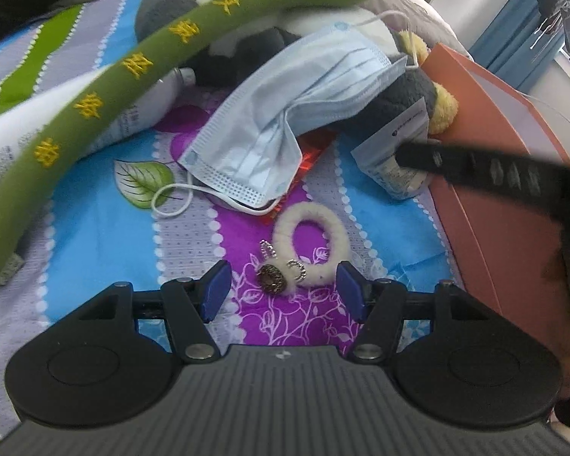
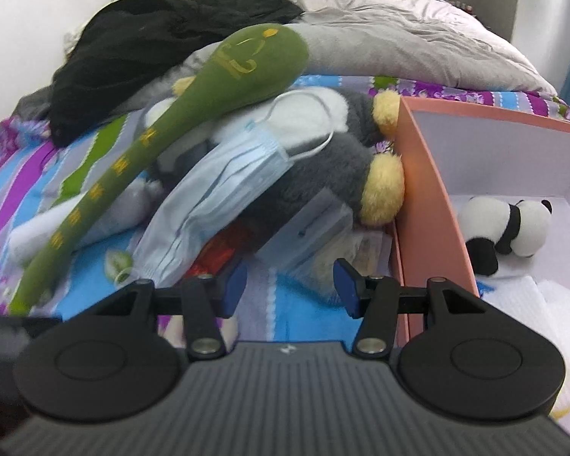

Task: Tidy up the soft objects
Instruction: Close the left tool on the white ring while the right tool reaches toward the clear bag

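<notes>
A fluffy white hair ring [image 1: 311, 243] with metal charms lies on the patterned bedsheet [image 1: 95, 228]. It sits just ahead of my left gripper [image 1: 283, 290], whose blue pads stand open on either side without pressing it. A blue face mask [image 1: 285, 114] drapes over a grey plush toy with yellow feet [image 2: 338, 174]. A long green plush with yellow embroidery [image 2: 193, 102] lies across the pile. My right gripper [image 2: 289, 288] is open and empty over the sheet, facing a clear pouch [image 2: 307, 228]. A small panda plush [image 2: 509, 231] lies in the salmon box [image 2: 421, 190].
One black finger [image 1: 475, 167] of the other gripper reaches across the right of the left wrist view toward the pouch [image 1: 395, 152]. A white bottle [image 1: 140, 114] and a red packet [image 1: 311, 155] lie under the pile. A black garment [image 2: 163, 45] and a grey quilt [image 2: 399, 38] lie behind.
</notes>
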{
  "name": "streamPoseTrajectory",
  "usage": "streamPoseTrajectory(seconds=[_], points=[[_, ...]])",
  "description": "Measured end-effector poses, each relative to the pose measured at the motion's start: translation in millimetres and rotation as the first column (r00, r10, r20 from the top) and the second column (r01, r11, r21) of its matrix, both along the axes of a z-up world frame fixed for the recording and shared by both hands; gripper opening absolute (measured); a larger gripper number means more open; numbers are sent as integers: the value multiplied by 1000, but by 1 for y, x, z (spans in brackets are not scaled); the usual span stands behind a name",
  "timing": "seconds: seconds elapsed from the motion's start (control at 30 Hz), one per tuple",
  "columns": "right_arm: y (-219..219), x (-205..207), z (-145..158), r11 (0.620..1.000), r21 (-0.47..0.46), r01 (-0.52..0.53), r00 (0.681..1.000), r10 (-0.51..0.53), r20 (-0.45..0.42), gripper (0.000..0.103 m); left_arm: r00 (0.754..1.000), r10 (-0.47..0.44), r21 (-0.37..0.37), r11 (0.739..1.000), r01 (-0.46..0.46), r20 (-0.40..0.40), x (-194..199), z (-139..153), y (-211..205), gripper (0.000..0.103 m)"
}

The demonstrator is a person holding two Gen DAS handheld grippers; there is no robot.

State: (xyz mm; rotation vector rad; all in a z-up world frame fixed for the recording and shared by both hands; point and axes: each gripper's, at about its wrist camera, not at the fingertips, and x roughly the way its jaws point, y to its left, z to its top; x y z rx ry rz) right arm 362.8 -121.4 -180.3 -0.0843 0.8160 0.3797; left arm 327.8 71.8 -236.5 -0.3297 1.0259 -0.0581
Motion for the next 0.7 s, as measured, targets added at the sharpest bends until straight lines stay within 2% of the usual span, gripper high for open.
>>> streamPoseTrajectory(seconds=[0.07, 0.17, 0.3, 0.37, 0.47, 0.5, 0.53, 0.63, 0.7], points=[[1, 10, -3, 999, 25, 33, 999, -32, -8, 54, 1000, -10, 2, 1000, 10, 7, 3, -3, -3, 64], [6, 23, -9, 996, 44, 80, 997, -79, -25, 54, 1000, -21, 10, 1000, 21, 20, 5, -7, -6, 54], [15, 38, -21, 991, 10, 136, 989, -135, -58, 53, 999, -22, 30, 999, 21, 25, 8, -8, -9, 33], [18, 41, -25, 989, -11, 150, 987, -150, -63, 52, 999, -20, 28, 999, 19, 28, 7, -7, -9, 31], [18, 43, -28, 984, -12, 177, 981, -177, -74, 30, 1000, -5, 25, 1000, 4, 30, 3, -6, -7, 27], [18, 43, -28, 983, -15, 185, 979, -186, -82, 17, 1000, 1, 23, 1000, -2, 30, 0, -5, -5, 26], [17, 42, -28, 982, -14, 189, 978, -189, -86, 10, 1000, 9, 20, 1000, -10, 30, -1, -4, -4, 25], [14, 34, -23, 984, -13, 177, 981, -177, -79, 4, 999, 35, 9, 999, -35, 28, -9, 0, 0, 23], [10, 26, -19, 987, -4, 164, 983, -164, -81, 3, 998, 48, 7, 999, -49, 26, -15, 3, 4, 22]])
